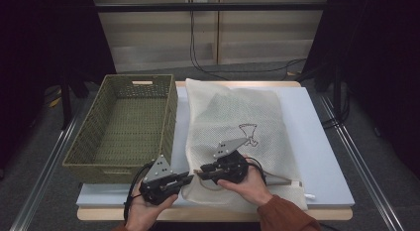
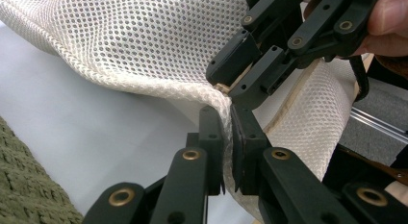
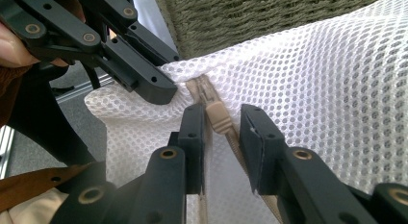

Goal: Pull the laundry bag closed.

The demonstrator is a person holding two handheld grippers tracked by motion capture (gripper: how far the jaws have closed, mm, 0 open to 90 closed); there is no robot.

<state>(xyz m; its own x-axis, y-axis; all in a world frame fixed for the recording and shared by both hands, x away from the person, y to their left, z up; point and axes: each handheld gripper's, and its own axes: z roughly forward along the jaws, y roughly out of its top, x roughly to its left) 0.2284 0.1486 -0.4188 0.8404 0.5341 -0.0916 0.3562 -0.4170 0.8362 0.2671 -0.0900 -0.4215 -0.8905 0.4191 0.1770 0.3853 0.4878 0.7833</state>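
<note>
Jaws of left gripper (image 2: 227,137) pinch mesh bag (image 2: 159,41) (corner hidden).

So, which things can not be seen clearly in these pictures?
- Inside of the mesh bag: high view, the weave is too fine to see through.
- Zipper slider: right gripper view; its pull tab cannot be made out between the right gripper jaws.
- Bag edge held by the left gripper: left gripper view, jaws cover it.
- Basket near wall: high view, hidden inside.
</note>
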